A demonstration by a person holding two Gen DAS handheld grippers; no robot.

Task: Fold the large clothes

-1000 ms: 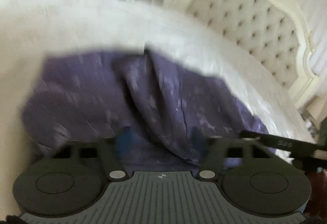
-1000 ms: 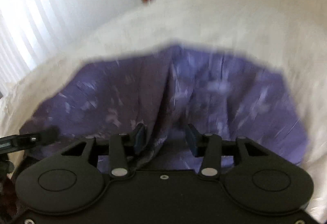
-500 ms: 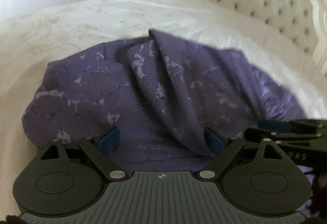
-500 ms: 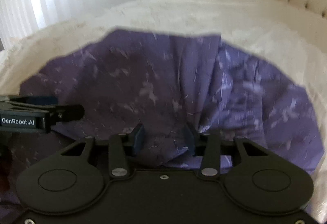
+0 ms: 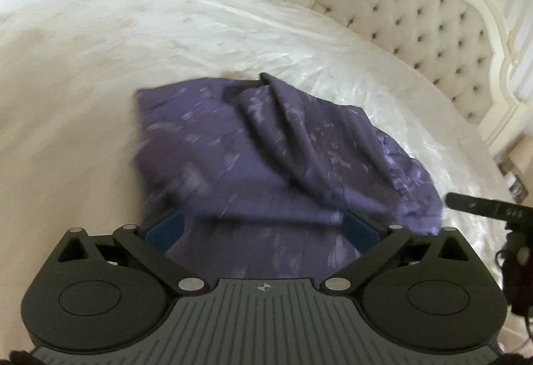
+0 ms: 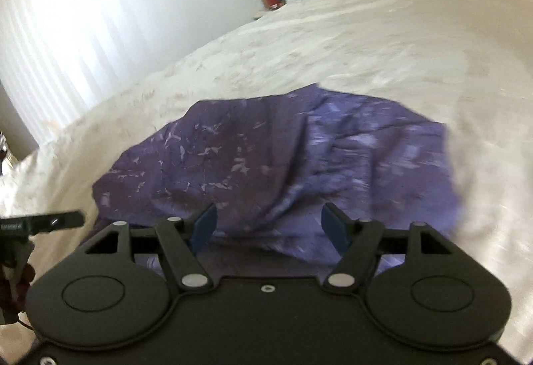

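A purple garment (image 5: 266, 158) with a pale, scattered marbled print lies bunched on the white bedspread (image 5: 166, 42) of a bed, toward its near side. It is not flat: thick folds run across the middle, and in the left wrist view one ridge rises to a peak at the far edge, while the nearer part lies smoother under the camera. In the right wrist view the same cloth (image 6: 273, 165) spreads in a rough fan with a crease down its centre, its right part blurred.

The left gripper (image 5: 265, 228) hovers over the near hem with its jaws spread wide, gripping nothing. The right gripper (image 6: 269, 225) likewise has its jaws apart and empty above the fabric. A tufted cream headboard (image 5: 426, 32) stands beyond.
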